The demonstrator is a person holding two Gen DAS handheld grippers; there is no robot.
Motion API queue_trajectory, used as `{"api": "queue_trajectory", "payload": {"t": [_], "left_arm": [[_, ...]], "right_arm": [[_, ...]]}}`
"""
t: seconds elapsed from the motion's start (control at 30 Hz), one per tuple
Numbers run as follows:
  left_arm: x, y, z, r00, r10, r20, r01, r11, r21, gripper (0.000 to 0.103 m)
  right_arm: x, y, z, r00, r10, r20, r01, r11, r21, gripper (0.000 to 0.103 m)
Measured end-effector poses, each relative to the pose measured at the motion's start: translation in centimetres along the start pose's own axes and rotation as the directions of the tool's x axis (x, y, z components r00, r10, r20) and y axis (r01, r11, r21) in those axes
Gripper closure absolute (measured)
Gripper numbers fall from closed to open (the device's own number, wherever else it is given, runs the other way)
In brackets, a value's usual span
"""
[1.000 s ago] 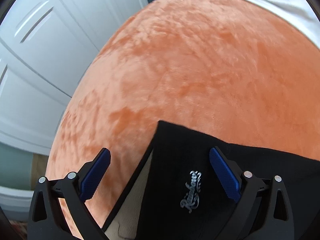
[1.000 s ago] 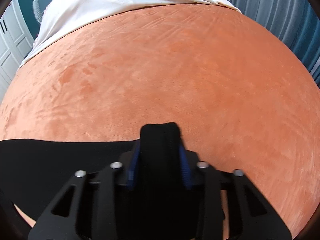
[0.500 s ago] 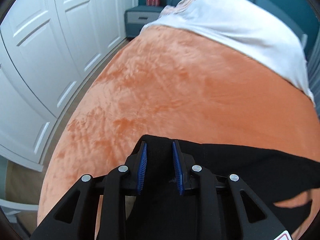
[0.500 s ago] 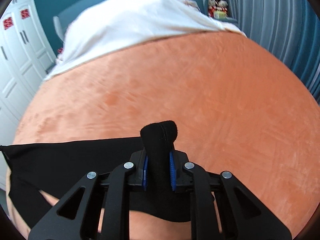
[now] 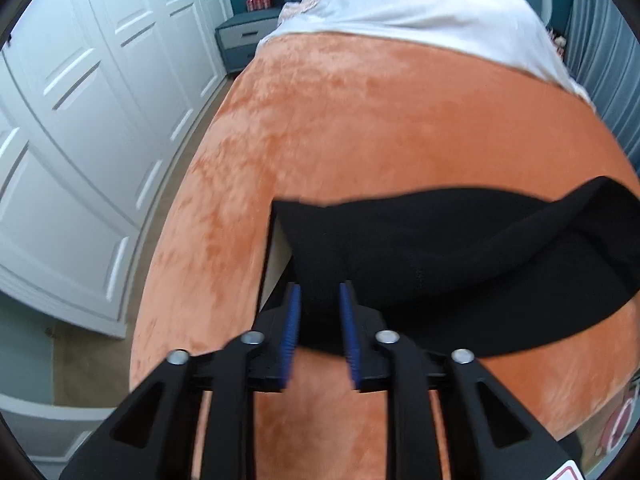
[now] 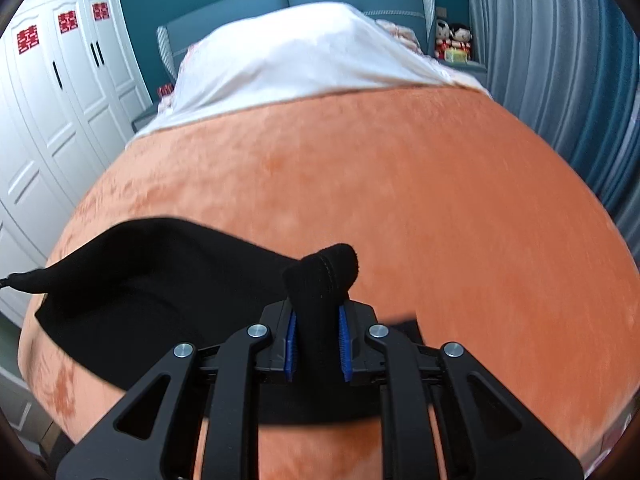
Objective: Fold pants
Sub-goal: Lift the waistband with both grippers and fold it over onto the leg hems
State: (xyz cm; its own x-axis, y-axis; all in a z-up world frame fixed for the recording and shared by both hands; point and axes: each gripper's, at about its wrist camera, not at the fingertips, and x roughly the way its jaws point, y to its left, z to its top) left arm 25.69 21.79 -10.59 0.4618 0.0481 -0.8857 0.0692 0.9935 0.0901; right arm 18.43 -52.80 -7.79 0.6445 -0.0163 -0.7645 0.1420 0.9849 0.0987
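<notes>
The black pants point(image 5: 460, 240) hang lifted above the orange bed cover point(image 5: 380, 120), stretched as a sagging band between my two grippers. My left gripper point(image 5: 319, 300) is shut on one end of the pants, black cloth bunched between its blue pads. In the right wrist view the pants point(image 6: 152, 280) trail off to the left, and my right gripper point(image 6: 318, 320) is shut on a folded tuft of the cloth that pokes up past its fingertips. The lower part of the pants is hidden behind the gripper bodies.
White wardrobe doors point(image 5: 80, 120) run along the bed's left side, with a strip of floor point(image 5: 88, 364) between. A white sheet point(image 6: 300, 64) covers the head of the bed. A blue nightstand point(image 5: 244, 40) stands far left, grey curtains point(image 6: 560, 80) hang on the right.
My left gripper, open over the pants' corner a second ago, has shut on the cloth. Both grippers have risen and pulled back, lifting the pants off the bed cover.
</notes>
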Motion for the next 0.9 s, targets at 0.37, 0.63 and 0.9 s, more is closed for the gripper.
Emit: {"api": "queue_trajectory", "payload": {"t": [0.37, 0.63, 0.9], "left_arm": [[2.8, 1.8, -6.5, 0.996, -0.019, -0.083, -0.001, 0.973, -0.231, 0.023], [7.6, 1.4, -4.2, 0.982, -0.121, -0.147, 0.048, 0.904, -0.424, 0.019], [10.7, 2.7, -3.3, 0.968, -0.163, -0.189, 0.046, 0.862, -0.504, 0.080]], "right_arm": [[3.5, 1.7, -7.7, 0.983, -0.109, -0.150, 0.109, 0.994, -0.013, 0.087], [3.0, 2.6, -7.1, 0.984, -0.126, -0.129, 0.127, 0.992, -0.003, 0.087], [3.3, 3.4, -6.9, 0.980, -0.153, -0.132, 0.153, 0.988, -0.006, 0.087]]}}
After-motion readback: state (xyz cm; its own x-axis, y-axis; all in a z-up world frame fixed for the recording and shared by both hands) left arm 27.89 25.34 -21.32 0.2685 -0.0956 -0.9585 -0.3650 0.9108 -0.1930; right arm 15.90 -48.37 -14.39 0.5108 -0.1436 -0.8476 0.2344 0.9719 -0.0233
